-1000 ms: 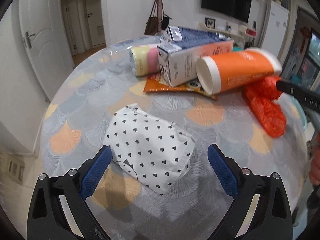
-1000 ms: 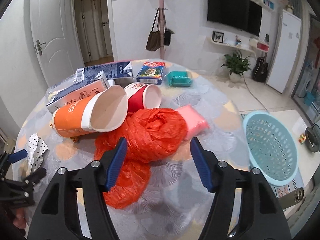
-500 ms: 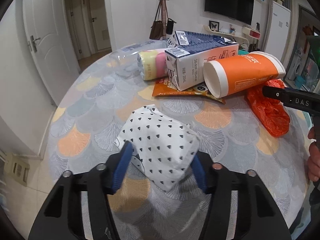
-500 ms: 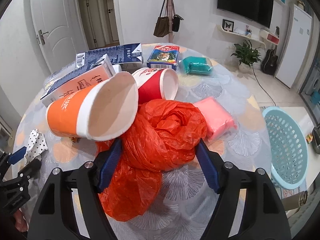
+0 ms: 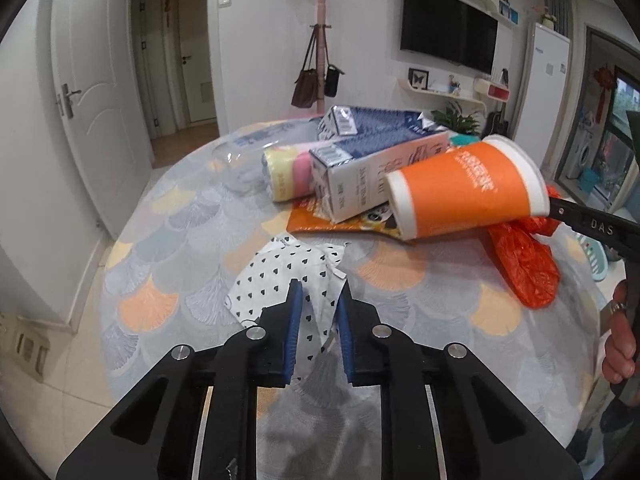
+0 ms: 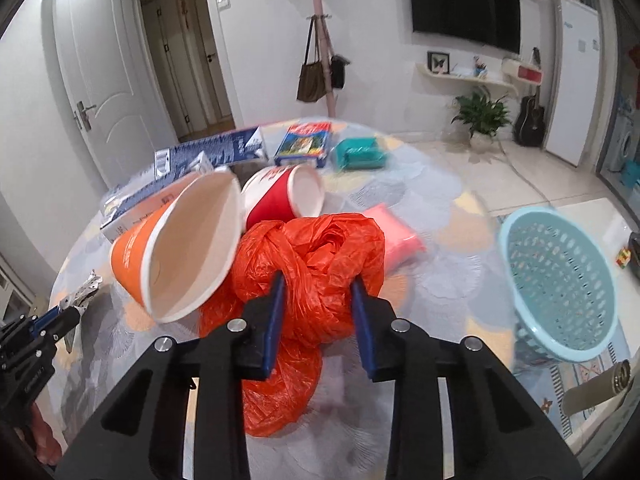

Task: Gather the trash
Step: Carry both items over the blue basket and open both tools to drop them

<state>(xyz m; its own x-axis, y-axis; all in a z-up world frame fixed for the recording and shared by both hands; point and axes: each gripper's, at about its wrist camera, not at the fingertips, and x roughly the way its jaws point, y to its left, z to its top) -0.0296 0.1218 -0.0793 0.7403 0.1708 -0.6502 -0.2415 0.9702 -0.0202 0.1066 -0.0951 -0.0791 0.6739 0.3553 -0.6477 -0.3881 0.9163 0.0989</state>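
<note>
My left gripper (image 5: 317,300) is shut on a white paper bag with black hearts (image 5: 280,276), crumpled between the blue pads and raised a little off the round table (image 5: 192,248). My right gripper (image 6: 319,292) is shut on an orange-red plastic bag (image 6: 320,248), which bulges between its pads and hangs onto the table. An orange paper cup (image 6: 176,256) rests tilted against that bag; it also shows in the left wrist view (image 5: 464,192). The plastic bag also shows in the left wrist view (image 5: 524,260).
Milk cartons (image 5: 376,176), a pastel roll (image 5: 288,172), an orange snack packet (image 5: 320,220), a red cup (image 6: 284,196), a pink pack (image 6: 396,236), a book (image 6: 304,144) and a teal pack (image 6: 360,154) lie on the table. A light blue basket (image 6: 560,284) stands on the floor at the right.
Both grippers closed: the left one on the heart-print paper bag, crumpling and lifting it; the right one moved in and closed on the orange-red plastic bag. The orange cup tilted up.
</note>
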